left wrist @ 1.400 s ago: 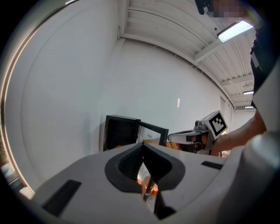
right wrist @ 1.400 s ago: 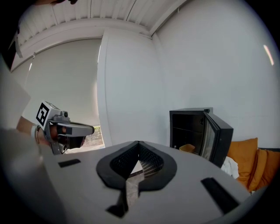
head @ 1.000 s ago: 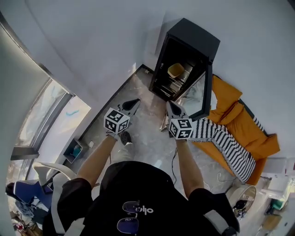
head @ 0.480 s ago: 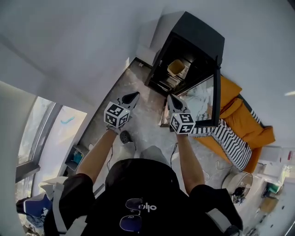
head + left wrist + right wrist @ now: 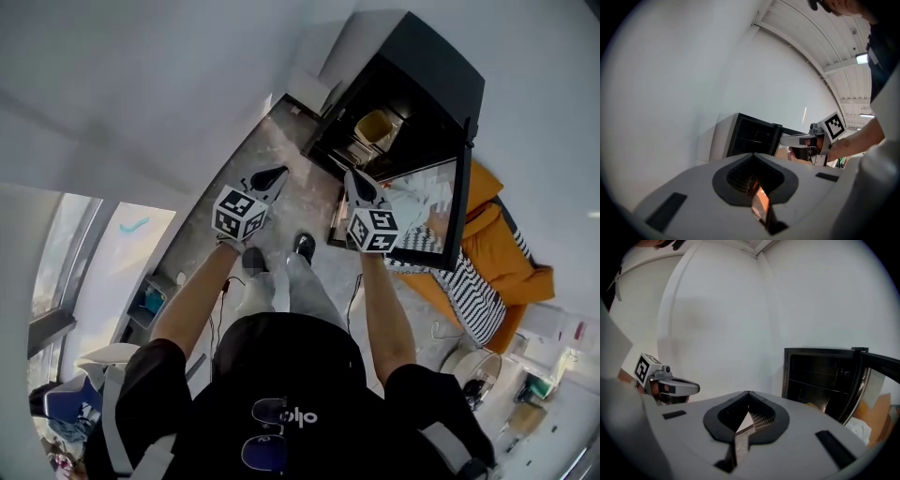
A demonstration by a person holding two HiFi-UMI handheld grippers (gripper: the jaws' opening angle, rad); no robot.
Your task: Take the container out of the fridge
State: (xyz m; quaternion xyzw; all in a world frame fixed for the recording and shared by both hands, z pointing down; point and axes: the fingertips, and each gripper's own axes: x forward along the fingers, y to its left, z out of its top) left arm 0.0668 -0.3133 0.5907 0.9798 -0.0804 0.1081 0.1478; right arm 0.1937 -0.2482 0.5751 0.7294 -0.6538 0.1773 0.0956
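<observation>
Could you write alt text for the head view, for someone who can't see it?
Seen from above, a person faces an open black fridge, holding the left gripper and right gripper toward it, jaws shut and empty. A yellowish container sits inside it.

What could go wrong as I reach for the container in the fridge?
The open fridge door juts out close beside the right gripper and could get knocked on the reach. Its fingers and those of the left gripper are shut, so they might shove the container deeper unless opened first.
</observation>
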